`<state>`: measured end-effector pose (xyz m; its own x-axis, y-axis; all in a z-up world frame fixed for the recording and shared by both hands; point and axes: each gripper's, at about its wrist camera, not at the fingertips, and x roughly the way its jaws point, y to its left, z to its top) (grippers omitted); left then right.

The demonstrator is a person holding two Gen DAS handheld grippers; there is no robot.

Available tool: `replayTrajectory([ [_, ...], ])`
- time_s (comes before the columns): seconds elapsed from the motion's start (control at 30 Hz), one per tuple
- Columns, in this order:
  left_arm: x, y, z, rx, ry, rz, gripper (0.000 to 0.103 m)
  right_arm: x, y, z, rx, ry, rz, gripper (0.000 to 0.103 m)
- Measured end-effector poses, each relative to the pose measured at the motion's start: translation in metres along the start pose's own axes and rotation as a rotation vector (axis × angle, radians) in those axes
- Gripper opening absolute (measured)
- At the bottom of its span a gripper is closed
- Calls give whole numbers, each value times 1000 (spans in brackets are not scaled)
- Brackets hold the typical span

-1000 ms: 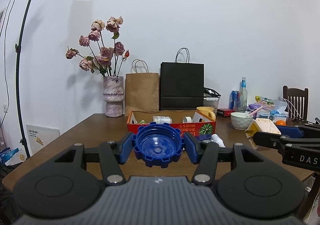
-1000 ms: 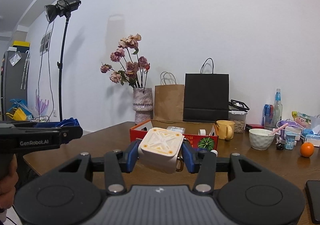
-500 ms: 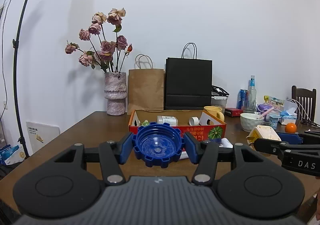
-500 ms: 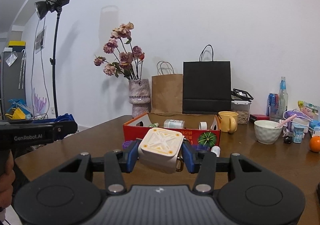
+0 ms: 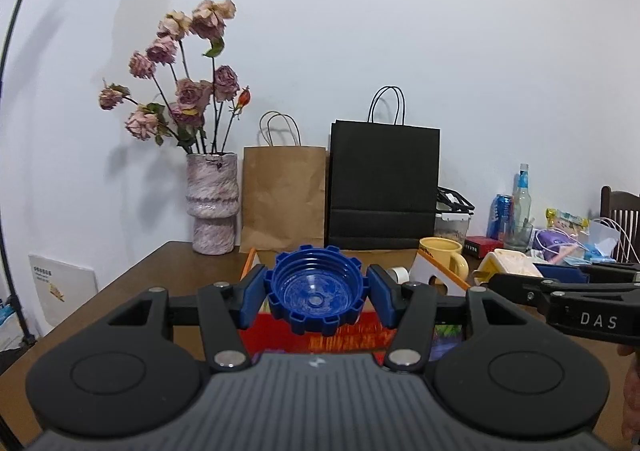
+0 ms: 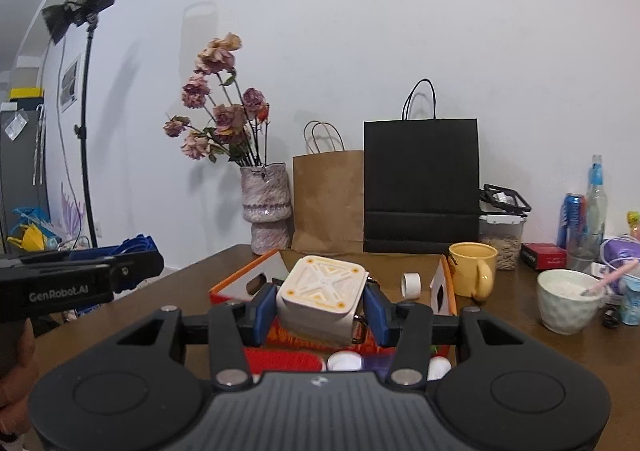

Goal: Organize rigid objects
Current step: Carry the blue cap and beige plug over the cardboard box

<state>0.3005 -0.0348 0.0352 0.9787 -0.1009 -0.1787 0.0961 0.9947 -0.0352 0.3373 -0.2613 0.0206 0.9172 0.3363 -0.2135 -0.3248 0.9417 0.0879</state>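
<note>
My left gripper [image 5: 316, 297] is shut on a blue notched screw cap [image 5: 316, 293], its hollow side facing the camera. My right gripper [image 6: 320, 305] is shut on a cream square block [image 6: 322, 297] with orange dots at its corners. Both hang just before the near wall of a red cardboard box [image 5: 344, 335] [image 6: 280, 361] on the brown table [image 5: 168, 279]. A white tape roll [image 6: 411, 284] lies inside the box. The right gripper's side shows at the right of the left wrist view, the left gripper's at the left of the right wrist view.
Behind the box stand a vase of dried roses [image 5: 212, 207], a brown paper bag [image 5: 282, 195] and a black paper bag [image 5: 382, 187]. A yellow mug [image 6: 472, 271], a white bowl [image 6: 570, 305], bottles, a can and small clutter fill the table's right side. White caps [image 6: 344, 361] lie by the box.
Both grippers have advanced toward the red box with their loads still held. The box, vase and bags appear larger and closer, and the box's near wall now lies under the fingers.
</note>
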Motion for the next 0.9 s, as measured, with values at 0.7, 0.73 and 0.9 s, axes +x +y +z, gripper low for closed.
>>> replayTrajectory([
  [0.7,260,26,56,-57,296,-50,55,228,-77,67,49,204,61,46],
  [0.73,274,29,56,-67,322,-45,55,238,-79,68,47,226,62,46],
  [0.9,343,40,43,-96,473,4,55,298,-93,64,84,367,32,46],
])
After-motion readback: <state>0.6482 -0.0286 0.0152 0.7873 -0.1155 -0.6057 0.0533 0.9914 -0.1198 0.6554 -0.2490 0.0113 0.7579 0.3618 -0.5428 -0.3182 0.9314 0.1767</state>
